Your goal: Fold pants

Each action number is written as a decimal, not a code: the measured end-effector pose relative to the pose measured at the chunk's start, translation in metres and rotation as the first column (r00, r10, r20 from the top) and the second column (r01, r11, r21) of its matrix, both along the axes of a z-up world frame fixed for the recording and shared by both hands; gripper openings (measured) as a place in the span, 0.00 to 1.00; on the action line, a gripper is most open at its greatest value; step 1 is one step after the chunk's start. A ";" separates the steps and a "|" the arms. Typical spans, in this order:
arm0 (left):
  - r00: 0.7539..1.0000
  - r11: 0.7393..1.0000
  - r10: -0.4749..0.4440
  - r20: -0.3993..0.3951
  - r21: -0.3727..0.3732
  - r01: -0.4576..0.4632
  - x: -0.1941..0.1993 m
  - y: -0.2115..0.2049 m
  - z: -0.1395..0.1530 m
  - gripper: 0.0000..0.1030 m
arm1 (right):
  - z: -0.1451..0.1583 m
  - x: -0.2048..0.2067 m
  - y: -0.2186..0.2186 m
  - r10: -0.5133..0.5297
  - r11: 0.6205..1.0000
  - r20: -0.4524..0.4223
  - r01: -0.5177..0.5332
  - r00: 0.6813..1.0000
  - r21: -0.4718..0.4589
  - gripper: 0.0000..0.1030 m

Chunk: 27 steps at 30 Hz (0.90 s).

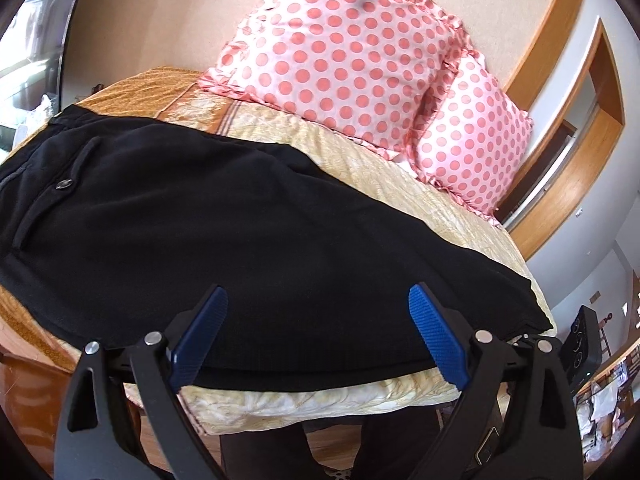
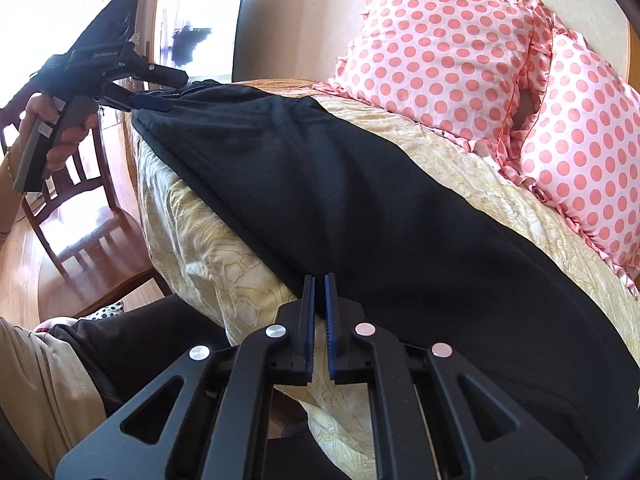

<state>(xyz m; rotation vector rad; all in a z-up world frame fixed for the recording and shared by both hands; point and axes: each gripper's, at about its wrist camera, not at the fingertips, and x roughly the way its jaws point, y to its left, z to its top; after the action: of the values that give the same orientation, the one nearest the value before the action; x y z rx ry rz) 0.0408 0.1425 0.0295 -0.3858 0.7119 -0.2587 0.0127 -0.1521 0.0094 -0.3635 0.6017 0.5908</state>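
Black pants point(image 1: 248, 232) lie flat along the near edge of the bed, on a pale yellow patterned bedspread point(image 1: 400, 184); waistband end to the left in the left wrist view, with a small button point(image 1: 64, 185) showing on the seat; leg end runs right, toward the bed's corner.

Left gripper point(image 1: 318, 320): blue pads point(image 1: 434, 336) stand wide apart, over the near edge of the pants; nothing pinched between them; cloth lies below and beyond the tips. From the right wrist view the same gripper point(image 2: 160, 92) sits at the far left end of the pants, held by a hand point(image 2: 60, 136); whether its tips touch the cloth there I cannot tell.

Right gripper point(image 2: 319, 280): jaws narrowed to a slim slit, tips at the near hem edge of the pants where black cloth meets bedspread; whether cloth is caught between the pads I cannot tell.

Two pink polka-dot pillows point(image 2: 440, 48) lean against the far wall; wooden chair point(image 2: 80, 216) stands left of the bed.
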 end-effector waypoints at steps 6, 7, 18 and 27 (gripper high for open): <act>0.998 0.996 -0.060 0.002 0.070 0.060 0.011 -0.025 -0.008 0.90 | 0.006 0.000 -0.009 -0.012 0.999 -0.040 0.013 0.999 0.032 0.12; 0.998 0.995 -0.067 -0.010 0.073 0.067 0.013 -0.027 -0.012 0.90 | 0.009 0.001 -0.015 -0.017 0.998 -0.054 0.021 0.998 0.059 0.12; 0.996 0.985 -0.084 -0.011 0.147 0.085 0.000 -0.036 -0.037 0.92 | 0.074 0.107 -0.071 -0.216 0.965 -0.052 0.221 0.975 0.141 0.15; 0.995 0.993 -0.099 0.003 0.068 0.099 -0.005 -0.025 -0.036 0.93 | 0.049 0.220 0.015 -0.022 0.999 -0.217 0.029 0.976 0.033 0.15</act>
<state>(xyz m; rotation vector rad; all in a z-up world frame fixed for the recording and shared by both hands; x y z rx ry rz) 0.0362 0.1173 -0.0068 -0.2856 0.7327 -0.3287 0.2327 -0.1371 0.0588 -0.2589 0.8027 0.6201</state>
